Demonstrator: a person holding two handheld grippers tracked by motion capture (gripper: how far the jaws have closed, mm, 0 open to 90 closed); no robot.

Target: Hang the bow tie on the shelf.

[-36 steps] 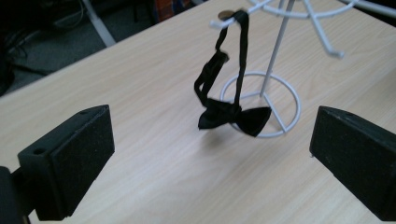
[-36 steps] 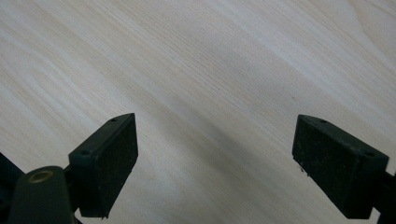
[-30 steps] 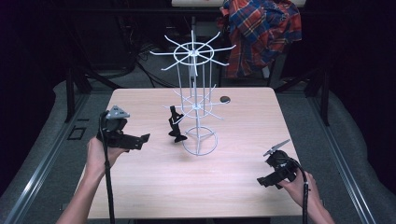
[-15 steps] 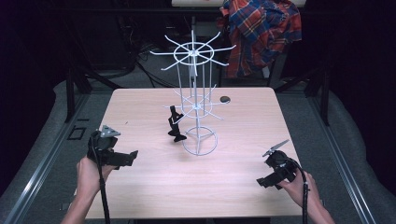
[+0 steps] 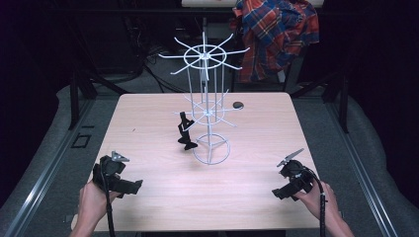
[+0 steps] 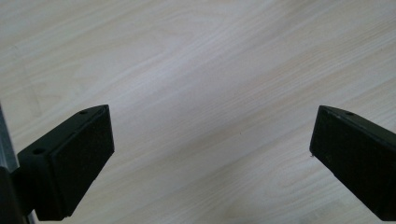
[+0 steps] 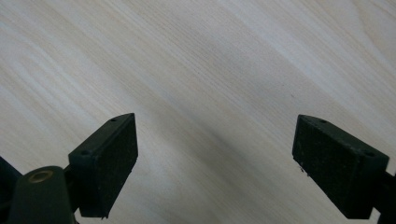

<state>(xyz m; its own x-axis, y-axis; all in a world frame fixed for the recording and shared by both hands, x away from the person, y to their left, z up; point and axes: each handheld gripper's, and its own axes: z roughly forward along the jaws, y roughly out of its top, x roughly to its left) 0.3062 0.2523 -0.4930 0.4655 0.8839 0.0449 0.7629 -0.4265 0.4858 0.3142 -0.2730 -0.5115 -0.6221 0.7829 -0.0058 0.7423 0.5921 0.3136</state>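
Note:
A white wire carousel rack [image 5: 207, 108] stands upright on the middle of the wooden table [image 5: 148, 113], its round base toward the front. A small black item [image 5: 185, 131] hangs from a lower arm on its left side. My left gripper [image 5: 132, 186] rests near the front left corner, held by a hand, jaws wide apart with bare wood between them [image 6: 210, 140]. My right gripper [image 5: 279, 193] sits near the front right corner, also open over bare tabletop [image 7: 215, 149]. Both are well away from the rack.
A small dark disc [image 5: 238, 104] lies on the table behind the rack. A plaid shirt [image 5: 276, 34] hangs beyond the far edge. Dark frame legs and a grey floor surround the table.
My left gripper has drawn back from the middle left of the table toward the front left corner. The right gripper has stayed put.

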